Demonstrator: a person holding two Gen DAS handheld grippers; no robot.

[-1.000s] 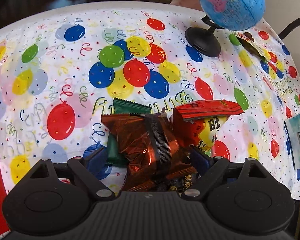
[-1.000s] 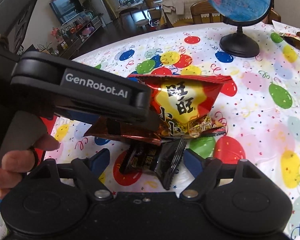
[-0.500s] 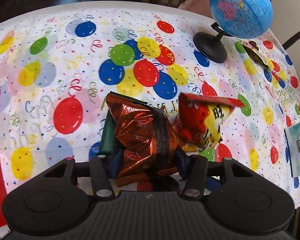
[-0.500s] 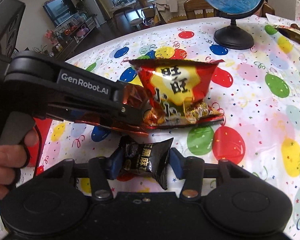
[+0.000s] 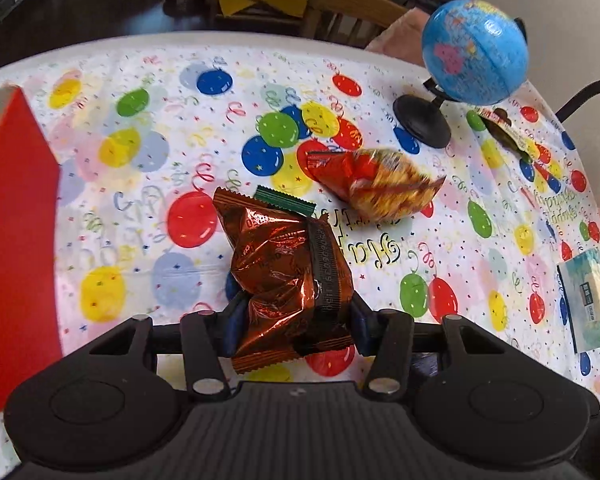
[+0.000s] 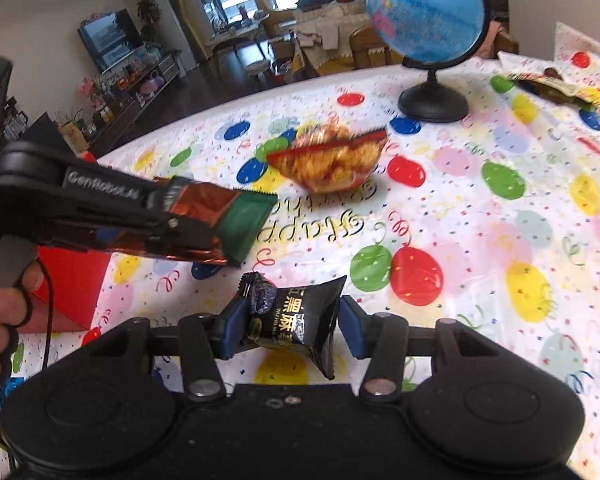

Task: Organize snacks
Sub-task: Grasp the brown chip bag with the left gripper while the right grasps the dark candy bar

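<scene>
Beyond packets, globe (image 5: 476,51) (red box (image 5: 18,216) leftward)

Both wrist cams sit close above the table (image 5: 100,52), tilted down toward 12 o'clock — shared: globe (image 5: 476,52) at 1-2 o'clock, tablecloth centre.

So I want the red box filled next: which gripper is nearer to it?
Left. The left gripper, shut on the copper and green packets, is right beside the red box; the right gripper, holding the black packet, sits farther away.
</scene>
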